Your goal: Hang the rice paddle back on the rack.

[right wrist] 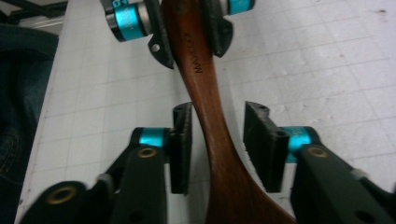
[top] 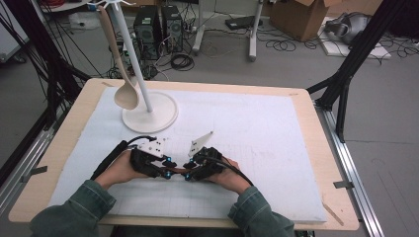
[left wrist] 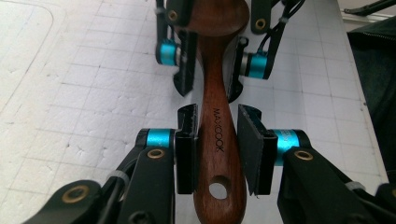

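Evidently stiff, light, smooth: dark brown wooden spoon [left wrist: 215, 140] hangs level above the white foam desk [top: 257, 128]. Left claw [left wrist: 217, 140] clenches its holed handle end; right claw [right wrist: 217, 140] brackets the neck, one pad touching, not clamped.

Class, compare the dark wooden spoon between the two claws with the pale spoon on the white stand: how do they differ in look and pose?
Colour: the dark spoon is reddish brown, the pale spoon cream. Pose: the dark spoon lies level over the mat, gripped by the left claw, the right claw open around it; the pale spoon hangs bowl-down from the stand. Both are long-handled spoons.
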A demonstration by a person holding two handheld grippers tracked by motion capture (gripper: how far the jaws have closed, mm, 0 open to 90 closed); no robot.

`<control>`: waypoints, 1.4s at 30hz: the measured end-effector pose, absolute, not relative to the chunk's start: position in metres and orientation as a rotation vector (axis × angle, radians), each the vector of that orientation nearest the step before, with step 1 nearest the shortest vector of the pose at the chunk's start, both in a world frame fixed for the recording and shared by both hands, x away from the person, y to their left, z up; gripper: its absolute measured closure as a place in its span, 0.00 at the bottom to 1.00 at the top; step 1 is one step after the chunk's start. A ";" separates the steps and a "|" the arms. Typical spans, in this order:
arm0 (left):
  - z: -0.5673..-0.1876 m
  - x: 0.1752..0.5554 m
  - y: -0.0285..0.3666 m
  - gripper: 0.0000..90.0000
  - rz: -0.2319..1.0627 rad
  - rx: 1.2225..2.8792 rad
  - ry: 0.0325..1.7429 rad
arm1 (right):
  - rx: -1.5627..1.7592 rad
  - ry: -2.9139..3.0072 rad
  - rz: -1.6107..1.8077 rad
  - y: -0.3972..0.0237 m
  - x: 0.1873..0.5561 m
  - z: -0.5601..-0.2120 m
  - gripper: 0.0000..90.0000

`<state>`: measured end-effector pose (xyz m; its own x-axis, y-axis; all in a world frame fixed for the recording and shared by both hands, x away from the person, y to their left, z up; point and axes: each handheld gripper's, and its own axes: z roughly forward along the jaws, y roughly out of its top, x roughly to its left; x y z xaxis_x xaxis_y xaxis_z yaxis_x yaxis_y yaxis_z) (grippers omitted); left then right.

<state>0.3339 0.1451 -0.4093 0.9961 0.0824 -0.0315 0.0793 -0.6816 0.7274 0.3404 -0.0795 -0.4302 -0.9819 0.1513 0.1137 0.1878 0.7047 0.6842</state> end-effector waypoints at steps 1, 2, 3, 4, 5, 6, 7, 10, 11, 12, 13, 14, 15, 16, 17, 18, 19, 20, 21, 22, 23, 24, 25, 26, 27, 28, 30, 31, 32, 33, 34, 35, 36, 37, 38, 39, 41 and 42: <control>-0.409 0.334 0.145 0.77 0.004 2.322 0.111 | -0.277 -2.855 -1.146 -0.079 0.340 -0.431 0.75; -0.409 0.334 0.145 0.77 0.006 2.327 0.109 | -0.272 -2.853 -1.148 -0.079 0.340 -0.431 0.75; -0.409 0.335 0.144 0.77 0.004 2.326 0.112 | -0.270 -2.851 -1.153 -0.079 0.341 -0.431 0.76; -0.409 0.335 0.145 0.77 0.004 2.327 0.111 | -0.263 -2.852 -1.156 -0.080 0.341 -0.431 0.77; -0.408 0.335 0.145 0.77 0.003 2.329 0.112 | -0.256 -2.850 -1.153 -0.080 0.341 -0.431 0.78; -0.409 0.336 0.145 0.77 0.005 2.324 0.119 | -0.244 -2.854 -1.155 -0.080 0.341 -0.430 0.79; -0.408 0.336 0.146 0.77 -0.001 2.322 0.121 | -0.233 -2.856 -1.156 -0.080 0.341 -0.430 0.81; -0.406 0.338 0.148 0.75 -0.009 2.306 0.142 | -0.188 -2.849 -1.169 -0.080 0.340 -0.429 0.85; -0.405 0.339 0.149 0.75 -0.016 2.299 0.147 | -0.176 -2.848 -1.179 -0.080 0.340 -0.429 0.85; -0.404 0.339 0.150 0.74 -0.011 2.290 0.158 | -0.173 -2.845 -1.186 -0.079 0.340 -0.429 0.86; -0.403 0.340 0.152 0.73 -0.003 2.286 0.171 | -0.184 -2.844 -1.189 -0.080 0.340 -0.428 0.86; -0.401 0.340 0.154 0.69 0.004 2.275 0.192 | -0.183 -2.839 -1.189 -0.081 0.341 -0.428 0.86; -0.399 0.341 0.156 0.66 0.009 2.263 0.204 | -0.188 -2.836 -1.190 -0.081 0.341 -0.428 0.86; -0.397 0.341 0.159 0.64 0.012 2.251 0.215 | -0.196 -2.835 -1.190 -0.082 0.341 -0.428 0.86; -0.395 0.342 0.162 0.63 0.014 2.241 0.223 | -0.200 -2.837 -1.196 -0.083 0.341 -0.427 0.86; -0.392 0.342 0.165 0.61 0.016 2.233 0.237 | -0.207 -2.838 -1.201 -0.083 0.341 -0.426 0.86; -0.390 0.342 0.167 0.58 0.020 2.219 0.249 | -0.215 -2.837 -1.209 -0.084 0.341 -0.425 0.86; -0.388 0.341 0.169 0.58 0.023 2.214 0.254 | -0.225 -2.836 -1.214 -0.085 0.340 -0.424 0.86; -0.387 0.341 0.171 0.57 0.027 2.205 0.265 | -0.231 -2.835 -1.225 -0.086 0.340 -0.424 0.86; -0.386 0.341 0.172 0.55 0.031 2.204 0.272 | -0.244 -2.834 -1.238 -0.087 0.340 -0.423 0.86; -0.385 0.341 0.173 0.53 0.035 2.199 0.282 | -0.250 -2.829 -1.251 -0.088 0.340 -0.423 0.86; -0.384 0.341 0.175 0.51 0.037 2.192 0.291 | -0.265 -2.829 -1.265 -0.089 0.340 -0.422 0.86; -0.384 0.341 0.177 0.51 0.038 2.184 0.301 | -0.282 -2.824 -1.280 -0.091 0.339 -0.421 0.86; -0.384 0.340 0.178 0.50 0.040 2.173 0.313 | -0.293 -2.819 -1.298 -0.093 0.339 -0.420 0.86; -0.384 0.340 0.179 0.49 0.039 2.166 0.325 | -0.304 -2.814 -1.308 -0.094 0.338 -0.419 0.86; -0.384 0.340 0.179 0.48 0.042 2.163 0.331 | -0.321 -2.811 -1.317 -0.095 0.338 -0.418 0.86; -0.385 0.340 0.179 0.48 0.046 2.153 0.345 | -0.344 -2.809 -1.348 -0.096 0.338 -0.415 0.86; -0.385 0.340 0.180 0.47 0.044 2.146 0.346 | -0.364 -2.796 -1.369 -0.097 0.337 -0.414 0.86; -0.385 0.340 0.179 0.47 0.041 2.142 0.347 | -0.380 -2.792 -1.390 -0.098 0.337 -0.412 0.86; -0.385 0.340 0.179 0.48 0.035 2.130 0.351 | -0.395 -2.792 -1.405 -0.097 0.337 -0.411 0.86; -0.384 0.340 0.178 0.48 0.028 2.128 0.352 | -0.403 -2.797 -1.413 -0.097 0.336 -0.410 0.86; -0.384 0.340 0.177 0.48 0.027 2.125 0.353 | -0.404 -2.799 -1.419 -0.096 0.336 -0.408 0.86; -0.384 0.340 0.177 0.48 0.030 2.124 0.351 | -0.416 -2.793 -1.435 -0.095 0.335 -0.407 0.86; -0.383 0.340 0.176 0.48 0.024 2.115 0.349 | -0.427 -2.787 -1.445 -0.094 0.334 -0.406 0.86; -0.382 0.340 0.175 0.49 0.023 2.109 0.352 | -0.428 -2.787 -1.451 -0.092 0.334 -0.404 0.86; -0.381 0.339 0.175 0.49 0.029 2.103 0.353 | -0.433 -2.789 -1.454 -0.091 0.333 -0.402 0.86; -0.379 0.339 0.173 0.50 0.024 2.089 0.353 | -0.449 -2.783 -1.466 -0.089 0.333 -0.400 0.86; -0.379 0.339 0.173 0.50 0.026 2.082 0.355 | -0.460 -2.776 -1.473 -0.088 0.333 -0.399 0.86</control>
<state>0.3385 0.1729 -0.3786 0.9570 0.2615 -0.1255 0.2404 -0.4729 0.8477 0.3328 -0.0876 -0.3993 -0.9574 0.2694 0.1041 0.2372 0.5278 0.8156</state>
